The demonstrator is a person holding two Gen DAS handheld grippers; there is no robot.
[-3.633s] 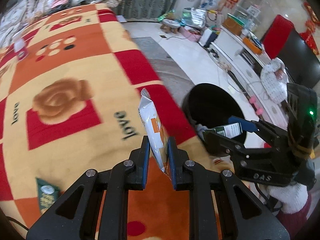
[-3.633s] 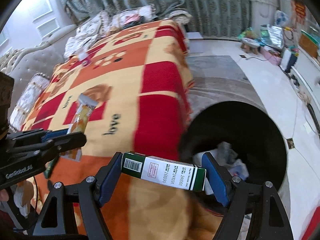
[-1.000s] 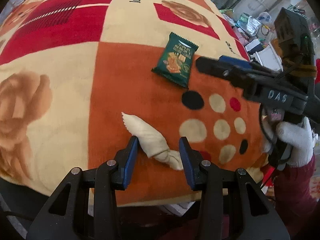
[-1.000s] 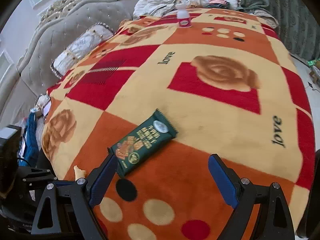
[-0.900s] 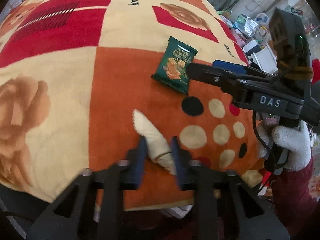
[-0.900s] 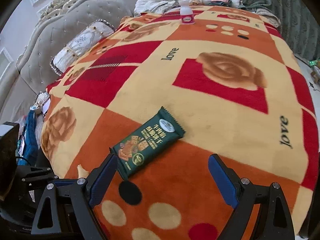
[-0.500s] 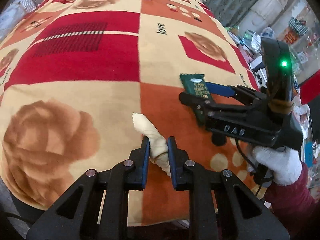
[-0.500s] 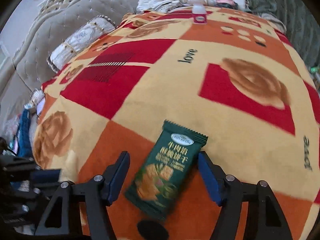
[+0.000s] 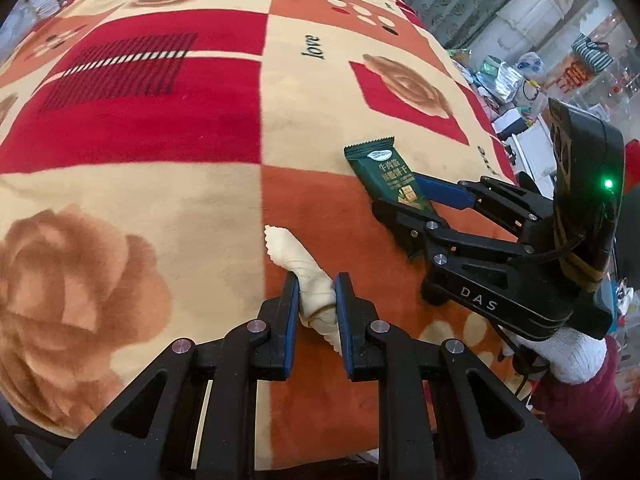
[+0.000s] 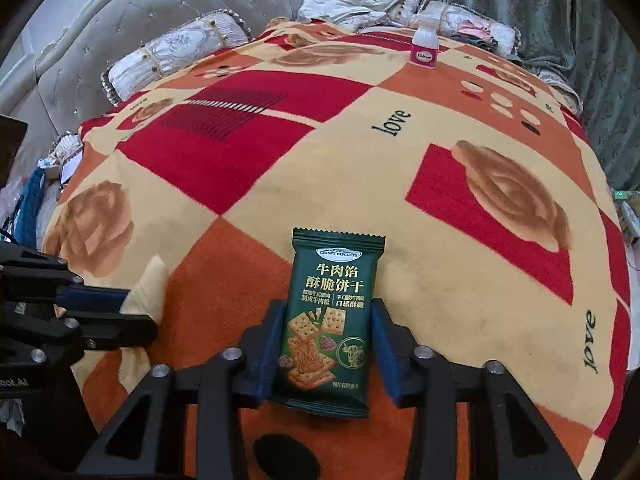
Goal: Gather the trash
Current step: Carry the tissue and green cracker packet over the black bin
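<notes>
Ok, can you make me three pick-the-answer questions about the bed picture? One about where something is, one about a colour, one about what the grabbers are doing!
1. Where does the little white bottle with the pink label stand?
A. At the far end of the blanket
B. Between the right gripper's fingers
C. On top of the biscuit packet

2. What colour is the biscuit packet?
A. Silver
B. Dark green
C. Blue

3. What is the left gripper doing?
A. Wide open over the bare blanket
B. Holding the bottle
C. Shut on the cream wrapper

Answers: 1 A, it stands upright far back on the blanket. 2 B, its wrapper is dark green with gold writing. 3 C, both blue pads press the wrapper's sides.
</notes>
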